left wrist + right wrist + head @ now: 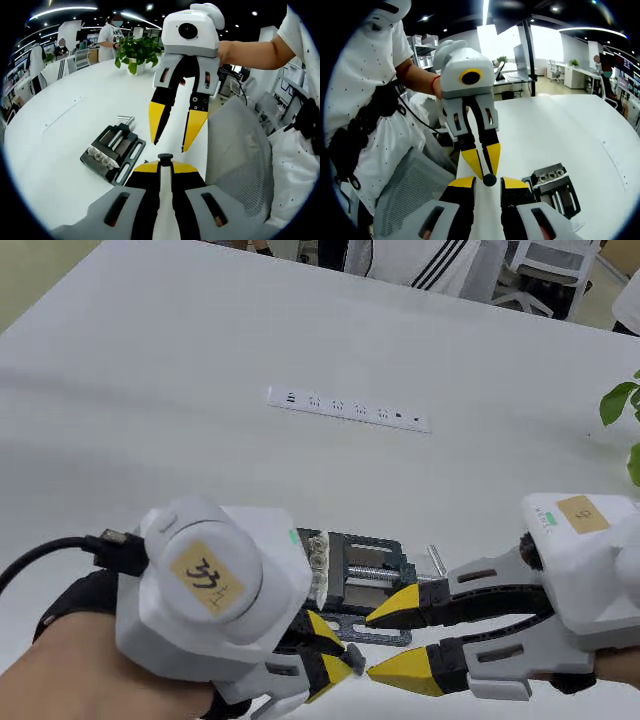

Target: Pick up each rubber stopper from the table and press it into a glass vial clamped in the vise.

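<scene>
Your left tool [338,665] is clamped on the stopper [165,158], holding it only by the very tips. It sits near the vise [120,142], where the vials [102,156] are gripped in a row. Your right tool [171,144] is spread wide, its tips just beside the stopper. If you nudge the stopper or relax the left early, it may pop out and roll off the worktop [200,360] edge.
</scene>
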Demonstrator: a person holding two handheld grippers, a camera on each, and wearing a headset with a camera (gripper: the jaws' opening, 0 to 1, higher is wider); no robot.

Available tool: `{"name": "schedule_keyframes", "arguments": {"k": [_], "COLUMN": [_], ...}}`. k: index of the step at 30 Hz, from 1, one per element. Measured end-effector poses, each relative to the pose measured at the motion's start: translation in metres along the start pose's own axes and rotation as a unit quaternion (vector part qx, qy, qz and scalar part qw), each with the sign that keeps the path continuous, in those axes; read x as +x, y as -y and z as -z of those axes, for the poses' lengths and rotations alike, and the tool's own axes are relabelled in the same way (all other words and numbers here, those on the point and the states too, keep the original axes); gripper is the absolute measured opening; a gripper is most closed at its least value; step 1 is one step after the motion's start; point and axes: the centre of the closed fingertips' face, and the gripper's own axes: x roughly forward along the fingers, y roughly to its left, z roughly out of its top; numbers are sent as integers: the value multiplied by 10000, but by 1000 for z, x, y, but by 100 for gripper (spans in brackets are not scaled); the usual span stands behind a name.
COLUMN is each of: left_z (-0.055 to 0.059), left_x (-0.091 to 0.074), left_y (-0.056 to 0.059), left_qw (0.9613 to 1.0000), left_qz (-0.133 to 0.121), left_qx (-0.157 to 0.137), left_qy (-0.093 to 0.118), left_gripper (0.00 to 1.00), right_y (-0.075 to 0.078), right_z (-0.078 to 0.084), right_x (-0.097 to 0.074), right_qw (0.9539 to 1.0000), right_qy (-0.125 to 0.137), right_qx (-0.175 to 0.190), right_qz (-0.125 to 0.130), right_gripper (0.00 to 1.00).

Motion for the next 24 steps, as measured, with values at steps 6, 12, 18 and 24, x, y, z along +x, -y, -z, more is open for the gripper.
{"name": "schedule_keyframes", "arguments": {"k": [6, 12, 18, 24], "left_z": [-4, -6, -9, -10], "left_x": [-1, -1, -2, -3], "left_y": [8, 10, 13, 15], "left_qw": [9994, 9986, 9975, 9965], "left_qz": [126, 163, 220, 270], "left_qx": [309, 489, 652, 776], "left_qy": [-70, -118, -147, -169], "left_gripper": [4, 4, 4, 4], "right_y": [-5, -10, -11, -12], "right_z": [1, 1, 1, 1], "right_x": [1, 2, 2, 2], "right_qw": [9998, 9994, 9992, 9989], "right_qy": [-93, -163, -186, -216], "right_qx": [-54, -78, -101, -117], "right_qz": [-153, -310, -350, -402], "right_gripper": [14, 12, 11, 8]}}
